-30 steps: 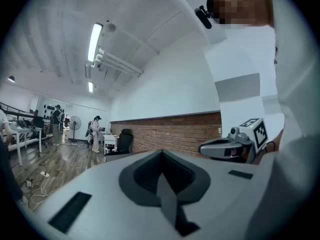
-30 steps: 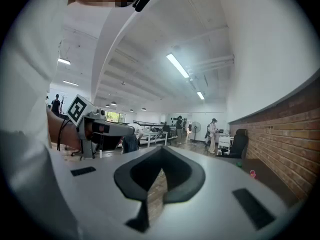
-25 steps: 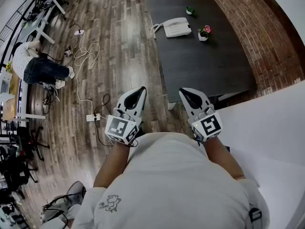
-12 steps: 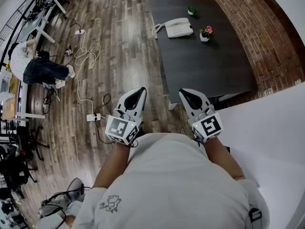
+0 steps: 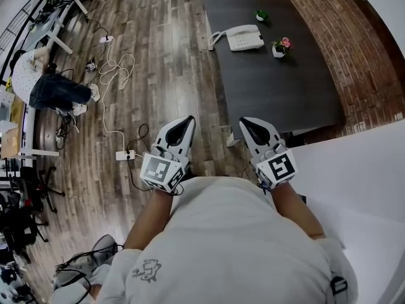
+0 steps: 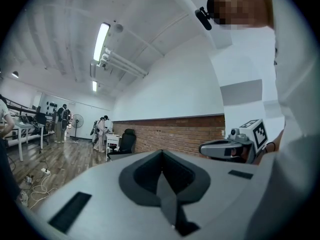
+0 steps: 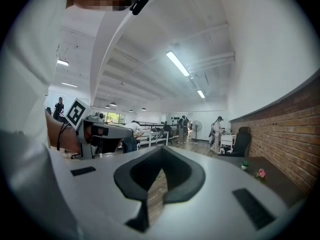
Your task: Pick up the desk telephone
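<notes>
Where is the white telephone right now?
In the head view the desk telephone sits at the top, right of centre, on the dark table near its left edge, left of a pink-flowered pot.

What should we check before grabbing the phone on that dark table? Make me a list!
1. Telephone in sight on the table: ok.
2. Left gripper and right gripper near the telephone: not ok, both are far short of it, by the table's near end.
3. Jaws open to grab: not ok, both shut and empty.
4. Flower pot apart from the telephone: ok, but close by.
5. Handset seated on its base: cannot tell, too small.
</notes>
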A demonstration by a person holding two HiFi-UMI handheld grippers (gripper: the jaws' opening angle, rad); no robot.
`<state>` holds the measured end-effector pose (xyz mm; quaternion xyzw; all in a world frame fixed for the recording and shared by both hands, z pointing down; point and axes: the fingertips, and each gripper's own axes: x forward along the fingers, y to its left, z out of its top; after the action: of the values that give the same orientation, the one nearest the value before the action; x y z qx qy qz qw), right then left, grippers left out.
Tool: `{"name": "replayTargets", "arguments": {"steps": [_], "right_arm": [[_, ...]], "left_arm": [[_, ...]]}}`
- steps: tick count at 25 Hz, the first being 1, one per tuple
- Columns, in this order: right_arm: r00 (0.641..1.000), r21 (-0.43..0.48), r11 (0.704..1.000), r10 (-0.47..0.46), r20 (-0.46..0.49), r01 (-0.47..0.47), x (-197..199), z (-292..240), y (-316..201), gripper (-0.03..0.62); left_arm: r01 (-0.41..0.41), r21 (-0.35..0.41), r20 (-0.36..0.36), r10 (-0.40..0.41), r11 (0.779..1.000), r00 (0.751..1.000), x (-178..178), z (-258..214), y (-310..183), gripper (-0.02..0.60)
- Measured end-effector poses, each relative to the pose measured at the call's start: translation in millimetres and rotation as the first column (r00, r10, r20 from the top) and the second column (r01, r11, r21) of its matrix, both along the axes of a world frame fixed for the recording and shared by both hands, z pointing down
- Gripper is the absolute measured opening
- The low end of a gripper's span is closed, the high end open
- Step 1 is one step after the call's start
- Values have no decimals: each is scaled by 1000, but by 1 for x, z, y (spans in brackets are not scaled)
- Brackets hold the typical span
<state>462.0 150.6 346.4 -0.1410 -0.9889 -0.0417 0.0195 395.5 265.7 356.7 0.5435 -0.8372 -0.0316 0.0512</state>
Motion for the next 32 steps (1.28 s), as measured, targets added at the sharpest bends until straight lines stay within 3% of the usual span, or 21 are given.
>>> {"name": "replayTargets", "arguments": {"steps": [4, 9, 14, 19, 27, 32], "right_arm": [[1000, -10, 1000, 12, -5, -12, -28, 4, 10, 19], [998, -32, 998, 45, -37, -46, -74, 9, 36, 160], [997, -36, 998, 40, -72, -43, -119, 15, 76, 218], [997, -36, 999, 28, -77, -31, -156, 17, 118, 222], [991, -30, 997, -73, -112, 70, -202, 32, 185, 222], [987, -38, 994, -109, -121, 105, -222, 36, 199, 222]], "left_arm": [[-2, 19, 28, 2, 1000, 1000, -25, -3, 13, 13], [-28, 17, 1, 28, 999, 1000, -70, 1, 40, 192], [-51, 3, -9, 51, 999, 999, -117, -2, 76, 284], [-59, -12, 10, 59, 998, 998, -148, 0, 113, 307], [-6, -4, -22, 6, 1000, 1000, -189, 12, 170, 307], [30, -10, -31, -30, 1000, 999, -206, 17, 185, 308]]}}
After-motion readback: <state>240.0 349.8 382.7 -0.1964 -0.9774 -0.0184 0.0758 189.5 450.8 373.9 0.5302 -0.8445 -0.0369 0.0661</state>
